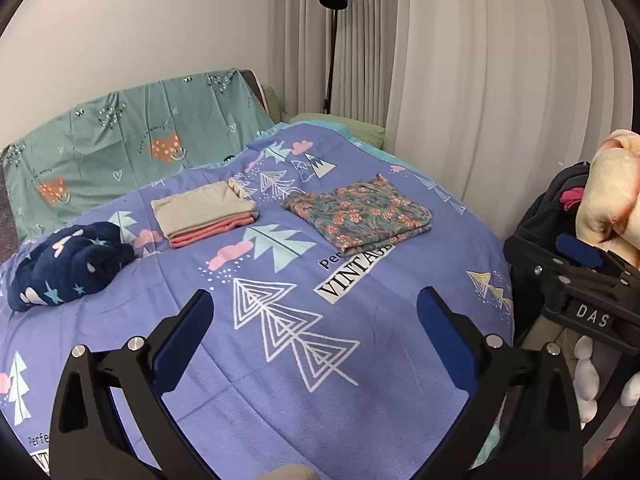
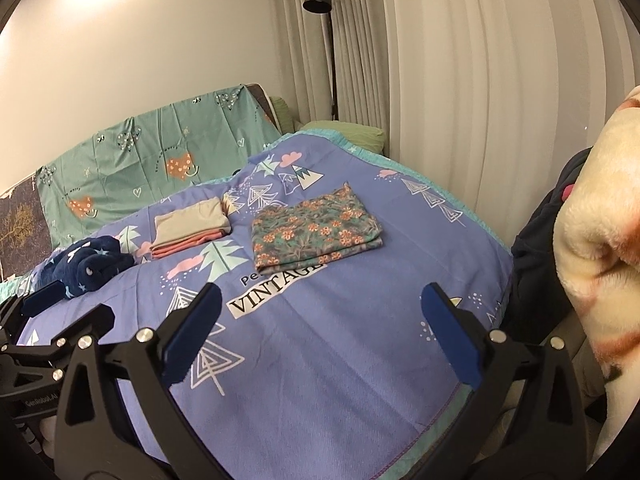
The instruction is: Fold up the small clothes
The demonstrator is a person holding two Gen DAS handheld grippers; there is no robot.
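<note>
A folded floral garment (image 1: 360, 212) (image 2: 316, 232) lies on the purple bedspread (image 1: 360, 340) (image 2: 360, 320), right of centre. A folded stack, beige piece on top of a coral one (image 1: 204, 214) (image 2: 190, 228), lies to its left. A crumpled navy star-print fleece (image 1: 68, 266) (image 2: 90, 268) lies at the far left. My left gripper (image 1: 316, 316) is open and empty above the bedspread's near part. My right gripper (image 2: 320, 312) is open and empty beside it; it also shows at the right edge of the left wrist view (image 1: 576, 268).
A pile of clothes with a cream fluffy blanket (image 2: 600, 240) (image 1: 612, 196) and dark garments (image 1: 560, 200) stands off the bed's right side. A teal sheet (image 1: 132, 140) covers the headboard. A black floor lamp (image 1: 334, 40) stands by the curtains (image 1: 500, 80).
</note>
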